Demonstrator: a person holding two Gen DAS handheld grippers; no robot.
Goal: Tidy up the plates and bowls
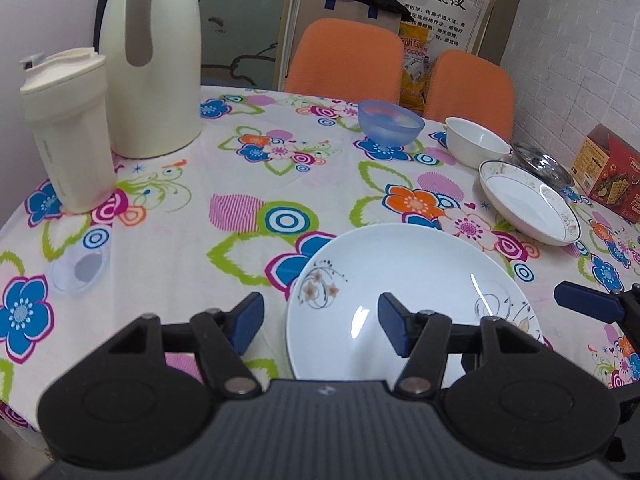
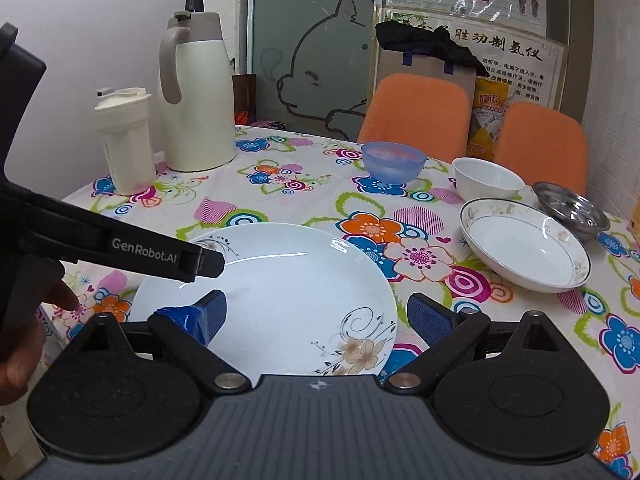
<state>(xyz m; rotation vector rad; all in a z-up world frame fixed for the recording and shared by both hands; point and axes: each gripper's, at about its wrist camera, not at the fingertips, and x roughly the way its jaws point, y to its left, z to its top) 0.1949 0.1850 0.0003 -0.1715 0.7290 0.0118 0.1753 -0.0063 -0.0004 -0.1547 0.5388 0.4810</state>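
Table [image 1: 168,216]: round, under a floral cloth, carrying all the crockery.
Flask [image 1: 154,60]: cream, upright at the far left, beside a lidded tumbler [image 1: 66,128].
Large plate [image 1: 408,292]: white with flower motifs, flat at the near edge.
Rimmed plate [image 1: 528,208]: right of it, apart.
Bowls: blue bowl [image 1: 390,122] and white bowl [image 1: 476,142], side by side farther back.
Left gripper [image 1: 320,326]: jaws wide apart, empty, astride the large plate's left rim.
Right gripper [image 2: 316,316]: wide open, empty, over that plate.
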